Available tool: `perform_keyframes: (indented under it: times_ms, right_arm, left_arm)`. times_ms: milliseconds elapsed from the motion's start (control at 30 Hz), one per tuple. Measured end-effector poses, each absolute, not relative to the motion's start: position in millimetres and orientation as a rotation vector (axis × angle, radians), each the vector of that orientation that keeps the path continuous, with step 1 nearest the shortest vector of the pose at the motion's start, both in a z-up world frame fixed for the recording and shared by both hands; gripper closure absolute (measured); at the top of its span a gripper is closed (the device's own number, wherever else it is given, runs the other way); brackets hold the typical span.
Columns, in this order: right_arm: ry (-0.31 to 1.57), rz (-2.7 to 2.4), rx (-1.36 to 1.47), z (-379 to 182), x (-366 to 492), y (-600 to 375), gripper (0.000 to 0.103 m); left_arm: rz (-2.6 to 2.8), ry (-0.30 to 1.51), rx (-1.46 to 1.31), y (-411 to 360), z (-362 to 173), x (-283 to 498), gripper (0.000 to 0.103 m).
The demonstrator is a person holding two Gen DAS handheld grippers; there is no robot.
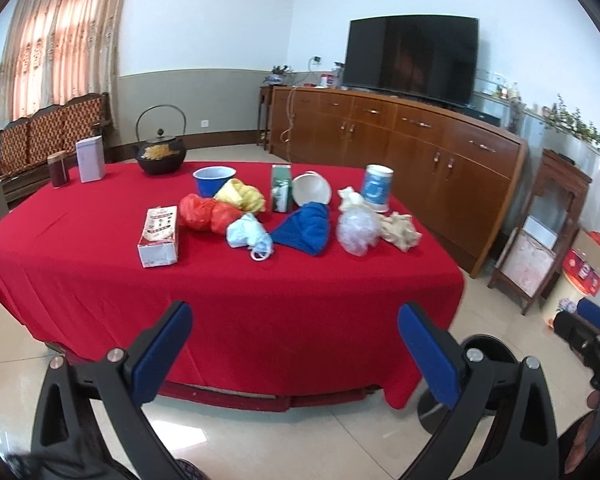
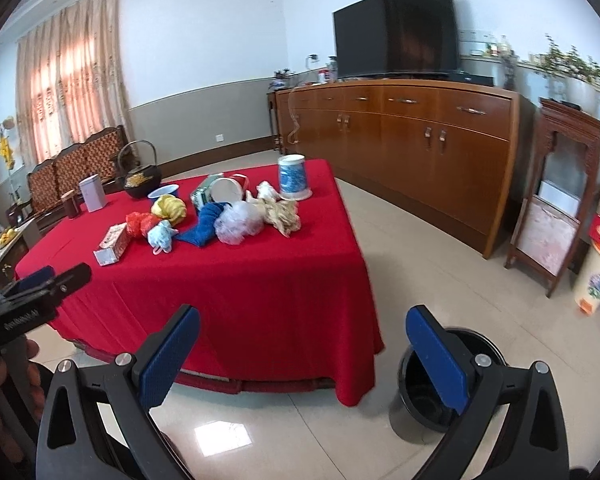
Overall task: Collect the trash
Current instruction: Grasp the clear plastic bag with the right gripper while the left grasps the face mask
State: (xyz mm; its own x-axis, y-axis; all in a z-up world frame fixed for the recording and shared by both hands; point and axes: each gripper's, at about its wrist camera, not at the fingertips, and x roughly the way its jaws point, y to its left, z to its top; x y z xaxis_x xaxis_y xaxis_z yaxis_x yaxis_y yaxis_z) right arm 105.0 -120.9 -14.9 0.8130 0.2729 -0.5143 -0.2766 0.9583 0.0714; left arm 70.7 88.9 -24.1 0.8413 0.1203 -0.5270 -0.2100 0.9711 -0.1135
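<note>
Now: approach, nothing picked | left gripper and right gripper both spread, empty | crumpled bags and cups mid red-clothed table | black round bin on floor under right gripper | next: reach nearest wad.

A matt red cloth drapes the surface, carrying crinkled thin plastic bags in red, yellow and clear, a blue terry cloth, crumpled paper and printed paper cartons. A dark, rough cast-iron kettle stands behind. The sideboard is glossy varnished wood with metal handles; the floor is polished tile, reflecting light. Each claw is matt black plastic with textured blue pads and metal pins. The bin looks like smooth black plastic.
</note>
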Motion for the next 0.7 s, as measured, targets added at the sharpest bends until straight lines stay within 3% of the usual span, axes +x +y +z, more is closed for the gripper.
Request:
perform_keyframes:
  times_ms: [167,233,367,500,700]
  right_arm:
    - [0.553,0.328,-0.024,-17.5,140.2,-97.6,0.002]
    - [0.561,0.343,-0.026,-20.1,154.7,-88.9,0.01]
    - [0.576,0.375,-0.033,-27.0,185.2,-70.9,0.017]
    - [0.588,0.409,-0.037,-31.5,218.9,-51.6,0.03]
    - [0.606,0.448,-0.066,-43.5,271.8,-17.0,0.039]
  left_arm:
    - [0.164,0.566,-0.234,109.6,-33.8,93.4,0.0]
    - [0.154,0.593,-0.22,113.1,-38.2,104.0,0.0]
    - [0.205,0.587,-0.181,119.7,-42.2,122.0,0.005]
    - [0.229,0.589,-0.206,136.1,-46.6,148.4,0.019]
    - [0.258,0.602,-0.233,154.4,-54.5,189.2,0.019]
